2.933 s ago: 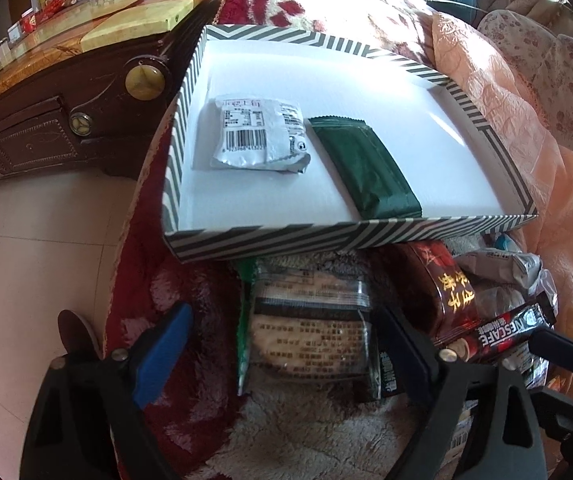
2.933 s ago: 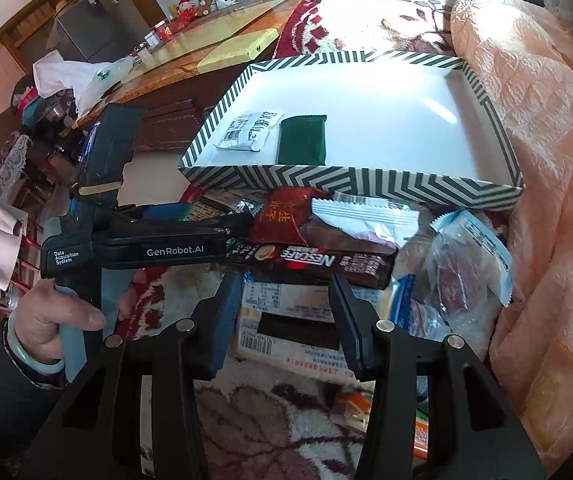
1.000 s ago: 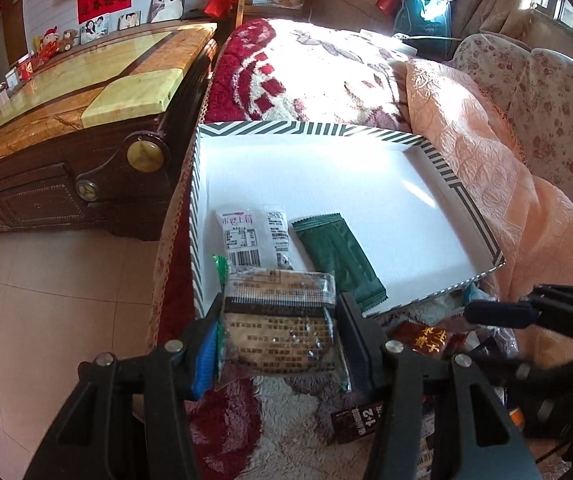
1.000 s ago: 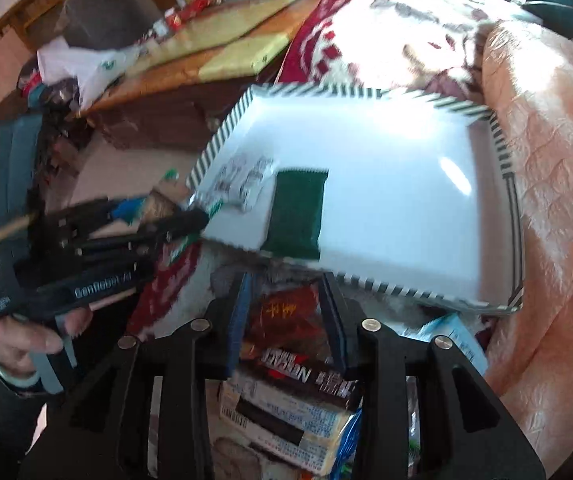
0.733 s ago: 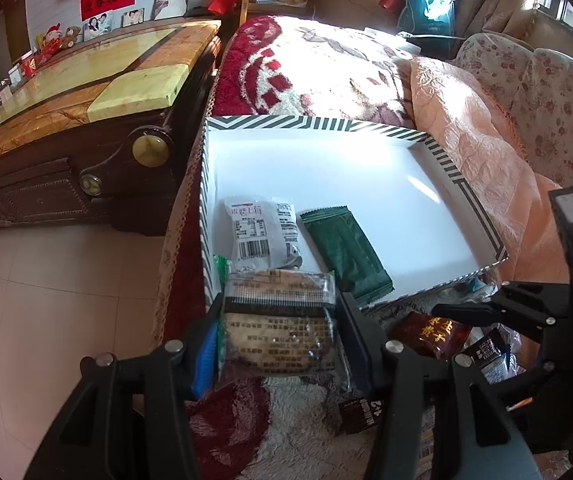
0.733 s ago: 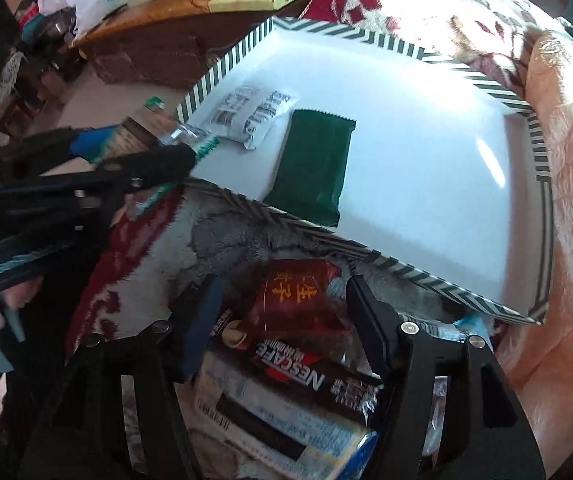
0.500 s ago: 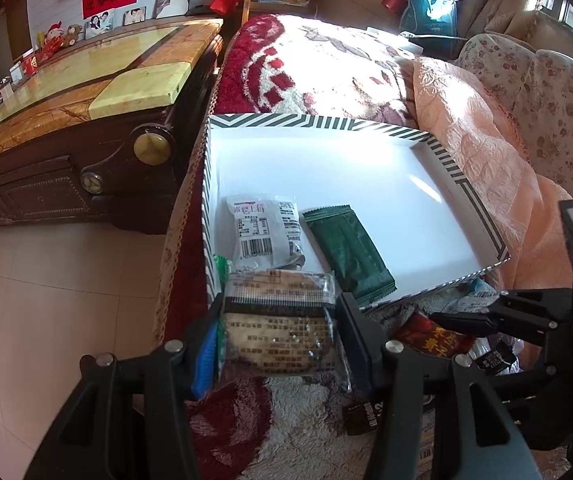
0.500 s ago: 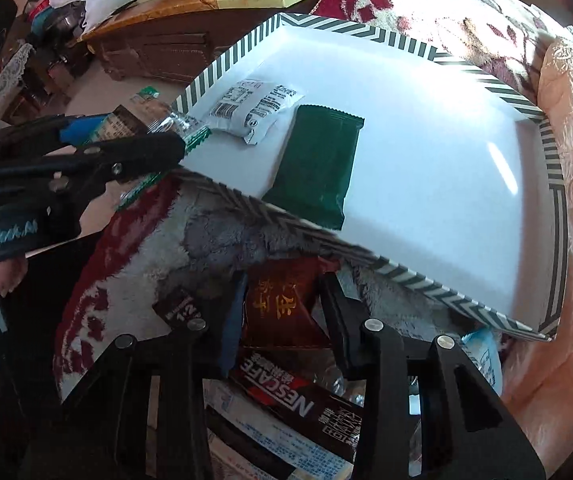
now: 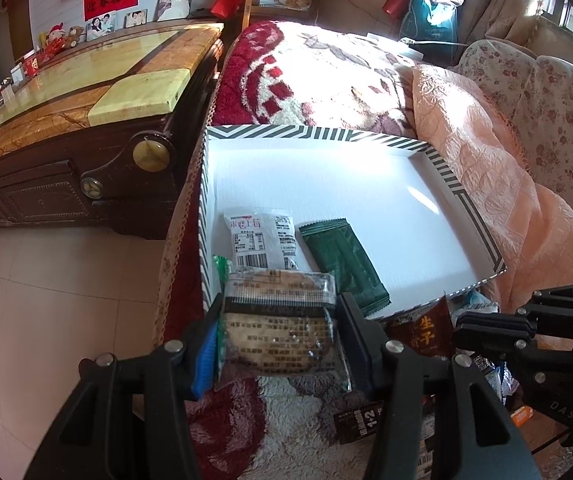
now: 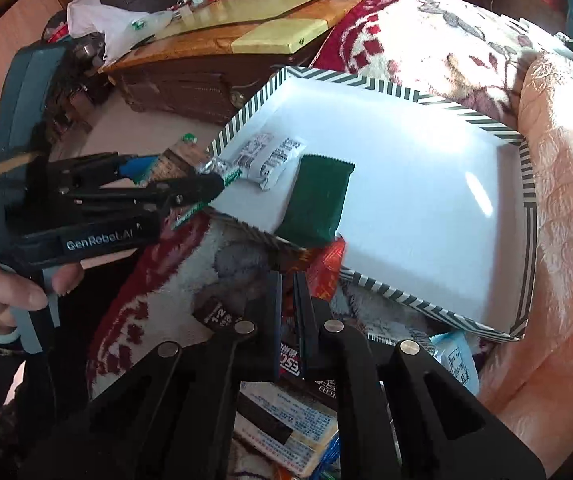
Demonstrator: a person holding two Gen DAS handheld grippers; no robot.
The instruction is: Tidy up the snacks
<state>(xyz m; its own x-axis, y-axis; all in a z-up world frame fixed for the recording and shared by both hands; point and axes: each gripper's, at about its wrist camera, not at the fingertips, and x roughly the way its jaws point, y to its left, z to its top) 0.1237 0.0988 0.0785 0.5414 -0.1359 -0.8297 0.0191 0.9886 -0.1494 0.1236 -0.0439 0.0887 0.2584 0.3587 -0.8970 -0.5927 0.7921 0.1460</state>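
Note:
My left gripper (image 9: 280, 316) is shut on a clear biscuit packet (image 9: 278, 328) and holds it above the near left corner of the striped tray (image 9: 326, 134). In the tray lie a white barcode packet (image 9: 262, 240) and a dark green packet (image 9: 342, 264). My right gripper (image 10: 287, 280) is shut on the edge of a red snack packet (image 10: 326, 268) at the tray's near rim (image 10: 406, 296). The red packet (image 9: 426, 332) and the right gripper (image 9: 490, 324) also show in the left wrist view. The left gripper (image 10: 202, 188) shows in the right wrist view.
Loose snacks lie on the rug below the tray: a Nescafe stick (image 10: 290, 364), a blue-and-white box (image 10: 290, 432), a pale blue packet (image 10: 458, 356). A wooden table (image 9: 66, 120) stands left. A peach blanket (image 9: 506, 184) lies right.
My right gripper has closed on the red packet and lifted it towards the tray's rim. My left gripper has kept the biscuit packet over the tray's near left corner.

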